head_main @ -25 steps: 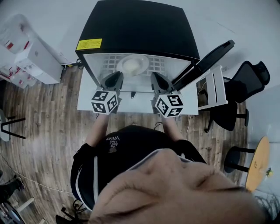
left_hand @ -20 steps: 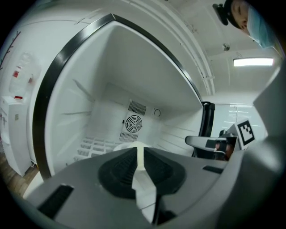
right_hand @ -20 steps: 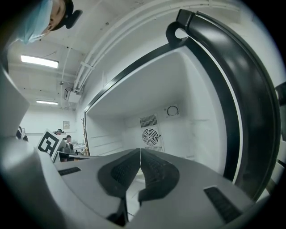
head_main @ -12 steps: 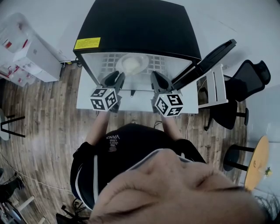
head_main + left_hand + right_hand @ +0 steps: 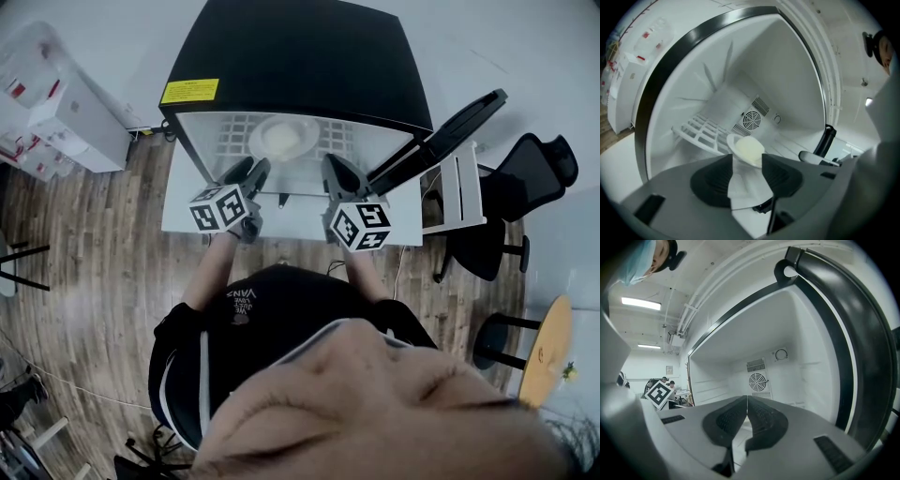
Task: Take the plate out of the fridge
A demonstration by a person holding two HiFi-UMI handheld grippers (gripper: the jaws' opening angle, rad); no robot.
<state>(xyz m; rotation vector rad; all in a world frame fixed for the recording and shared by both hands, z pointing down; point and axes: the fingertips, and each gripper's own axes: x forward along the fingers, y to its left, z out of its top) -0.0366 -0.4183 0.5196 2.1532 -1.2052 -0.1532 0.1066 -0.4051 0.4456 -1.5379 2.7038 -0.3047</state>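
Small black fridge point(image 5: 291, 56) sitting on a white board point(image 5: 187, 211) over a wood floor point(image 5: 84, 253). Its door point(image 5: 441, 136) is swung wide open to the right. There are white boxes point(image 5: 66, 112) off to the left, a black chair point(image 5: 530, 178) on the right, and a round wooden table point(image 5: 546, 352) in the lower right corner.

The plate point(image 5: 283, 139) is inside the fridge on the white rack point(image 5: 230, 131), with something pale piled on it. In the left gripper view the plate point(image 5: 745, 149) sits at the near end of the rack point(image 5: 696, 131), with a round fan vent point(image 5: 752, 121) on the back wall behind it.

The left gripper point(image 5: 251, 169) has its jaws opening, spread wide by now with nothing between the pads. In its own view the left gripper point(image 5: 747, 161) frames the plate in the gap, but the plate is further in and untouched.

The right gripper point(image 5: 330, 164) is closed up tight and empty. In its own view the right gripper point(image 5: 746, 401) has its pads pressed together, pointing at the back wall fan point(image 5: 758, 381).

Both grippers are held side by side at the fridge mouth, pointing in, with the person's forearms reaching forward. The left one is tilted a little toward the middle.
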